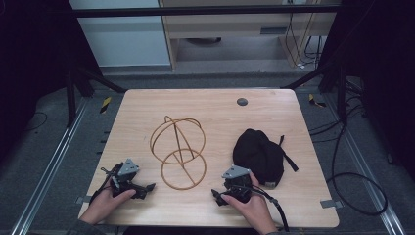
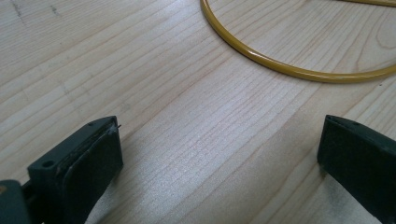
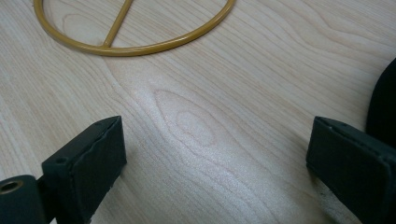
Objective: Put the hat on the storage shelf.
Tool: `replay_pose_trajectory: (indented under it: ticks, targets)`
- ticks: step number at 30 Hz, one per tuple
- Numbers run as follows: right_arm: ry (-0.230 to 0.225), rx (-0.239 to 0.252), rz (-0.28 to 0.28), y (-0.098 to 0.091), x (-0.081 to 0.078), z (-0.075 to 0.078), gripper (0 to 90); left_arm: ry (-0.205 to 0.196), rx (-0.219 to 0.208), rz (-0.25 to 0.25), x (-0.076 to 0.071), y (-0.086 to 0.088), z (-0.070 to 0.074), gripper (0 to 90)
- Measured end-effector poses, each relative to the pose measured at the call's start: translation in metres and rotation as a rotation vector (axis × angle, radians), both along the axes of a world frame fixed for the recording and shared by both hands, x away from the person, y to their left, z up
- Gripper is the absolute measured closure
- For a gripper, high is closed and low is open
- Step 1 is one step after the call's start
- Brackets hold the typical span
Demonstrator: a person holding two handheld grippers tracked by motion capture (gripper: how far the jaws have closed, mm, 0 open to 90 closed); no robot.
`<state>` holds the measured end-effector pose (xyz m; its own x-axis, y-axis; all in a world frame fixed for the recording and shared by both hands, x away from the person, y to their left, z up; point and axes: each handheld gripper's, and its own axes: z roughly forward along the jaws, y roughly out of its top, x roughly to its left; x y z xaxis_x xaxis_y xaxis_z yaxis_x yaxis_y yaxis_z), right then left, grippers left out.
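Note:
A gold wire stand [image 1: 178,151] of rings and rods rests mid-table, its round base ring [image 2: 299,70] [image 3: 135,46] toward the front. A black cap [image 1: 258,154] with a strap lies to its right; its dark edge [image 3: 385,102] shows in the right gripper view. My left gripper [image 1: 142,188] sits on the wood at the front left, open, with bare table between its pads [image 2: 93,161]. My right gripper [image 1: 222,195] rests at the front right, just in front of the cap, open with nothing between its pads [image 3: 93,158].
The wooden table [image 1: 215,112] has a small grey grommet [image 1: 242,102] near its back edge. Black cables [image 1: 352,191] trail on the grey floor at the right. Metal rails run along both sides of the table.

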<state>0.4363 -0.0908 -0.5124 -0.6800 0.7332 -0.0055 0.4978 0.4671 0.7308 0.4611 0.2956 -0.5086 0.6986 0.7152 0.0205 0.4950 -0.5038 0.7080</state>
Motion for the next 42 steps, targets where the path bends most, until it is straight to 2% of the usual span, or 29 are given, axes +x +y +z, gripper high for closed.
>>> replay_pose_trajectory:
  ticks: [4, 8, 11, 12, 13, 14, 15, 16, 17, 18, 19, 20, 22, 23, 24, 25, 27, 29, 30, 32, 33, 36, 38, 42]
  targets:
    - [0.003, -0.004, -0.004, 0.001, 0.001, 0.000, 3.5, 0.001, 0.000, -0.008, 0.000, 0.001, 0.000, 0.0]
    - [-0.012, -0.021, -0.008, 0.002, -0.004, 0.003, 9.7, 0.000, -0.001, -0.010, 0.001, 0.001, 0.000, 0.0]
    - [-0.033, -0.013, -0.003, 0.004, -0.012, 0.021, 10.1, 0.000, 0.000, -0.010, 0.001, 0.001, 0.000, 0.0]
    - [-0.033, -0.013, -0.003, 0.004, -0.012, 0.021, 10.1, 0.000, 0.000, -0.010, 0.001, 0.001, 0.000, 0.0]
    - [-0.059, -0.035, -0.021, 0.003, -0.015, 0.035, 10.6, 0.000, -0.001, -0.010, 0.001, 0.001, 0.000, 0.0]
    - [-0.059, -0.035, -0.021, 0.003, -0.015, 0.035, 10.6, 0.000, -0.001, -0.010, 0.001, 0.001, 0.000, 0.0]
    - [-0.072, -0.062, -0.022, 0.000, -0.015, 0.049, 9.8, 0.000, -0.001, -0.010, 0.001, 0.001, 0.000, 0.0]
    - [-0.083, -0.096, -0.025, -0.003, -0.015, 0.057, 10.1, 0.000, 0.000, -0.010, 0.001, 0.001, 0.000, 0.0]
    - [-0.094, -0.123, -0.036, -0.004, -0.014, 0.063, 10.2, -0.001, 0.000, -0.010, 0.001, 0.001, 0.000, 0.0]
    - [-0.094, -0.123, -0.036, -0.004, -0.014, 0.063, 10.2, -0.001, 0.000, -0.010, 0.001, 0.001, 0.000, 0.0]
    - [-0.136, -0.180, -0.062, -0.011, -0.012, 0.079, 10.6, -0.001, 0.000, -0.009, 0.001, 0.001, 0.000, 0.0]
    - [-0.136, -0.180, -0.062, -0.011, -0.012, 0.079, 10.6, -0.001, 0.000, -0.009, 0.001, 0.001, 0.000, 0.0]
    - [-0.123, -0.184, -0.074, -0.018, -0.008, 0.089, 10.7, -0.001, 0.000, -0.005, 0.000, 0.000, 0.000, 0.0]
    - [-0.123, -0.222, -0.067, -0.023, -0.005, 0.096, 12.7, -0.001, 0.000, -0.003, 0.000, 0.000, 0.000, 0.0]
    - [-0.123, -0.222, -0.067, -0.023, -0.005, 0.096, 12.7, -0.001, 0.000, -0.001, 0.000, 0.000, 0.000, 0.0]
    - [-0.118, -0.253, -0.058, -0.028, -0.001, 0.102, 12.3, -0.002, -0.002, 0.002, 0.000, 0.000, 0.000, 0.0]
    - [-0.105, -0.260, -0.053, -0.031, 0.001, 0.104, 11.6, -0.001, 0.001, 0.000, 0.000, 0.000, 0.000, 0.0]
    - [-0.071, -0.278, -0.056, -0.037, 0.006, 0.110, 10.0, -0.002, 0.002, 0.000, 0.000, 0.000, 0.000, 0.0]
    - [-0.069, -0.278, -0.058, -0.039, 0.008, 0.112, 9.6, -0.002, 0.002, 0.000, 0.000, 0.000, 0.000, 0.0]
    - [-0.031, -0.270, -0.064, -0.047, 0.014, 0.122, 8.7, -0.003, -0.001, 0.002, 0.000, 0.000, 0.000, 0.0]
    - [-0.031, -0.270, -0.064, -0.047, 0.014, 0.122, 8.7, -0.003, -0.001, 0.002, 0.000, 0.000, 0.000, 0.0]
    - [0.001, -0.280, -0.082, -0.055, 0.019, 0.131, 12.8, -0.002, -0.002, 0.004, -0.001, 0.000, 0.000, 0.0]
    - [0.024, -0.293, -0.081, -0.062, 0.023, 0.139, 11.2, -0.002, -0.003, 0.005, -0.001, 0.000, 0.000, 0.0]
    - [0.038, -0.307, -0.085, -0.069, 0.028, 0.148, 10.3, -0.001, -0.002, 0.005, -0.001, 0.000, 0.000, 0.0]
